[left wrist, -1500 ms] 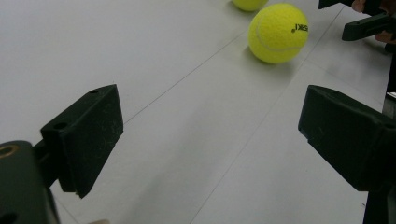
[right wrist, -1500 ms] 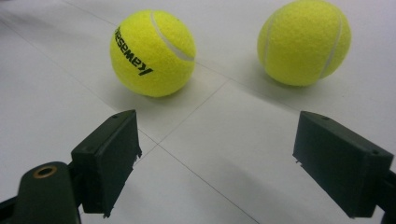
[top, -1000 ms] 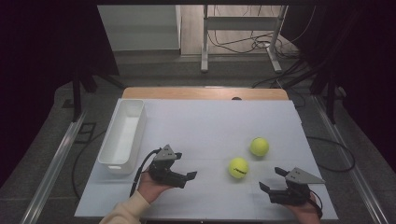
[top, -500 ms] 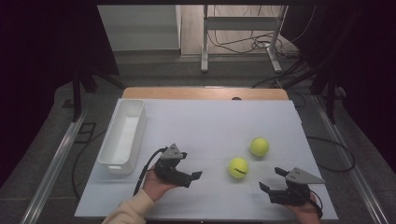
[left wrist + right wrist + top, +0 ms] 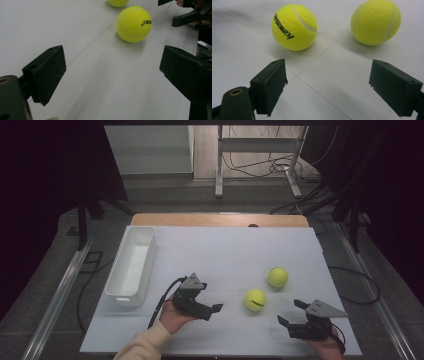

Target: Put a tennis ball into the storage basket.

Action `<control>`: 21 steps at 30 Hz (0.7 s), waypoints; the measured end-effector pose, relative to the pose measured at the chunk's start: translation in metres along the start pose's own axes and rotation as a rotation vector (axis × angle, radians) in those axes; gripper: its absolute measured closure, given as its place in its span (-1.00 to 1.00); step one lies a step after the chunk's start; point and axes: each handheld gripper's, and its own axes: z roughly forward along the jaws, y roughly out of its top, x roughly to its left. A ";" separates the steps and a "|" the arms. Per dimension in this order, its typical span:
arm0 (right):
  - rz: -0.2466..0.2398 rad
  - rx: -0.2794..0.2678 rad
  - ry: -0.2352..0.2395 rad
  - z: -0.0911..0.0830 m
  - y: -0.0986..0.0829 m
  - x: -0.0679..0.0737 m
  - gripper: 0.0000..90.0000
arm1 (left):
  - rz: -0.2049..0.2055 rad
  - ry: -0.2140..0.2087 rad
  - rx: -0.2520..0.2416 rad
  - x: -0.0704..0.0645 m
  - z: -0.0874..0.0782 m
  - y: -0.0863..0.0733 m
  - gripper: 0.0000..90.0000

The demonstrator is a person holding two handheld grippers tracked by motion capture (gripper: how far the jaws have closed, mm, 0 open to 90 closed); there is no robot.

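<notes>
Two yellow tennis balls lie on the white table top. The nearer ball (image 5: 255, 299) sits between my two grippers, and the second ball (image 5: 277, 277) lies just behind it to the right. My left gripper (image 5: 210, 300) is open, empty and pointed at the nearer ball (image 5: 134, 23), a short way off; the second ball (image 5: 117, 2) shows at that view's top edge. My right gripper (image 5: 291, 312) stands open and empty near the front right edge. It faces both the printed ball (image 5: 294, 27) and the plain ball (image 5: 375, 22), touching neither.
A long white tray (image 5: 131, 265) stands empty along the table's left side. The right gripper's jaws (image 5: 190, 15) show in the left gripper view's top right corner. A wooden strip (image 5: 220, 220) borders the far edge, with cables and stand legs beyond.
My left gripper has slid to the right, closer to the nearer ball. The right gripper and both balls have stayed where they were.
</notes>
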 end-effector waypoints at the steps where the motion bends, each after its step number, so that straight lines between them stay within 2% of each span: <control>1: 0.000 0.000 0.000 0.000 0.000 0.000 -0.67 | 0.001 -0.001 0.000 0.000 0.001 0.001 -0.83; 21: 0.002 -0.002 0.002 -0.001 0.000 0.000 -0.67 | 0.019 -0.026 0.014 -0.008 0.016 0.013 -0.83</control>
